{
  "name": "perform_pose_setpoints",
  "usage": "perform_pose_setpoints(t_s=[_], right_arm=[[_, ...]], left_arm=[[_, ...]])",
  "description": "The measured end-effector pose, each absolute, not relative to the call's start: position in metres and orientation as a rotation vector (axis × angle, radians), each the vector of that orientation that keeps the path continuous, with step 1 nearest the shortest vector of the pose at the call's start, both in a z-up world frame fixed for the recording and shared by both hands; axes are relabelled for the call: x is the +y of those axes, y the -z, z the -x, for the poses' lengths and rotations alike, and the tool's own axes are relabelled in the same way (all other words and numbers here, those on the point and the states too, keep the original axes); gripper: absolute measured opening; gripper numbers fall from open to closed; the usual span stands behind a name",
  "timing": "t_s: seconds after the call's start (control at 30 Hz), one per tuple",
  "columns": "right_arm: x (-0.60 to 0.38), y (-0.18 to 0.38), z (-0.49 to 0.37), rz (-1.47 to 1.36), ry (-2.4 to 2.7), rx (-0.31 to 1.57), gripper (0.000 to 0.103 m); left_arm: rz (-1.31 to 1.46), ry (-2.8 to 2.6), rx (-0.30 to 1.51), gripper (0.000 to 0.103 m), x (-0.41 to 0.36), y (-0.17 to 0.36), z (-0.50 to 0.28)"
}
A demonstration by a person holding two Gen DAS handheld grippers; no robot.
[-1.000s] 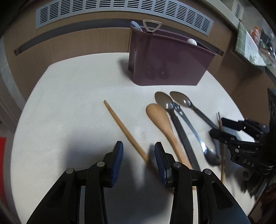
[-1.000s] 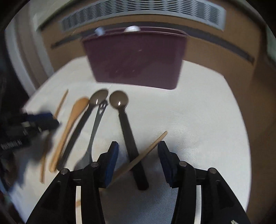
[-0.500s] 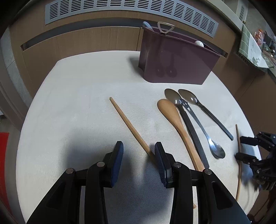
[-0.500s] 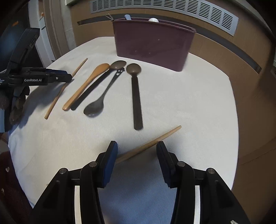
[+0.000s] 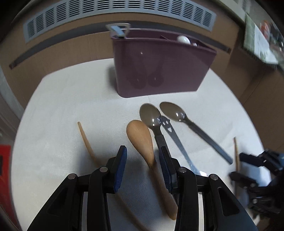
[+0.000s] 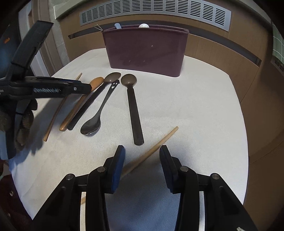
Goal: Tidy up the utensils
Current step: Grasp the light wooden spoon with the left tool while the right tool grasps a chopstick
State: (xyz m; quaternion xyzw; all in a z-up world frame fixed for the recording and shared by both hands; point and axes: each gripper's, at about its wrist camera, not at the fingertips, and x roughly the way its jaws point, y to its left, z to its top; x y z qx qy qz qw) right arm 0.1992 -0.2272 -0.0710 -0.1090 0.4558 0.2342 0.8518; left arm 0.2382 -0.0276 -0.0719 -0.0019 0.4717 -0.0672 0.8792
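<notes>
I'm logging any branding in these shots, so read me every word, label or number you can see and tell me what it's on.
White lettering on the side of the left hand-held gripper: blurred, not readable.
Green checked papers at the far right: anything on them is too small and blurred.
Purple utensil holder, spoons and chopsticks: no text visible.

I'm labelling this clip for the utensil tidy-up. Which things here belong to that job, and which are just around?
Part of the job:
wooden spoon
two dark spoons
metal spoon
two wooden chopsticks
maroon utensil holder
left gripper, open
right gripper, open

Just around:
white tablecloth
wall vent grille
</notes>
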Motion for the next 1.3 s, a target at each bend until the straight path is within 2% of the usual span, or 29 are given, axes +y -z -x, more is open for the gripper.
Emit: perform_pose_setpoints(t_s=[0.07,0.13,0.43,0.6,0.83,0.97,1.1,1.23,1.3], right_arm=[[-0.231,0.07,-0.195,0.238,-0.493,0.961,0.039],[-0.237,0.068,-0.19,0.251,-0.472,0.963,0.035],[-0.245,0.066,-0.177,0.116,-0.468,1.008,0.034],[-0.235,0.069,-0.188,0.031,-0.455,1.038,0.036],[-0.195,0.073,-0.184,0.172,-0.464,0.974,0.038],[-0.2,0.074,-0.181,0.241,-0.493,0.951,0.03],[-0.223,0.072,-0.175,0.3,-0.514,0.965,0.028],[-0.259,0.072,-0.189,0.216,-0.451,1.011,0.012],[-0.27,0.072,-0.199,0.125,-0.432,1.033,0.01]], left_arm=[[-0.041,0.129,0.982,0.039,-0.032,0.074,-0.236],[-0.051,0.129,0.984,0.039,-0.029,0.076,-0.234],[-0.019,0.1,0.998,0.039,0.003,0.076,-0.226],[0.099,0.151,1.014,0.039,0.022,0.076,-0.228],[0.085,0.2,1.004,0.039,0.003,0.076,-0.245],[0.061,0.206,1.013,0.039,-0.005,0.076,-0.258],[0.045,0.209,1.016,0.039,-0.006,0.077,-0.258],[0.047,0.206,1.014,0.039,-0.005,0.078,-0.256],[0.054,0.204,1.014,0.039,-0.006,0.077,-0.256]])
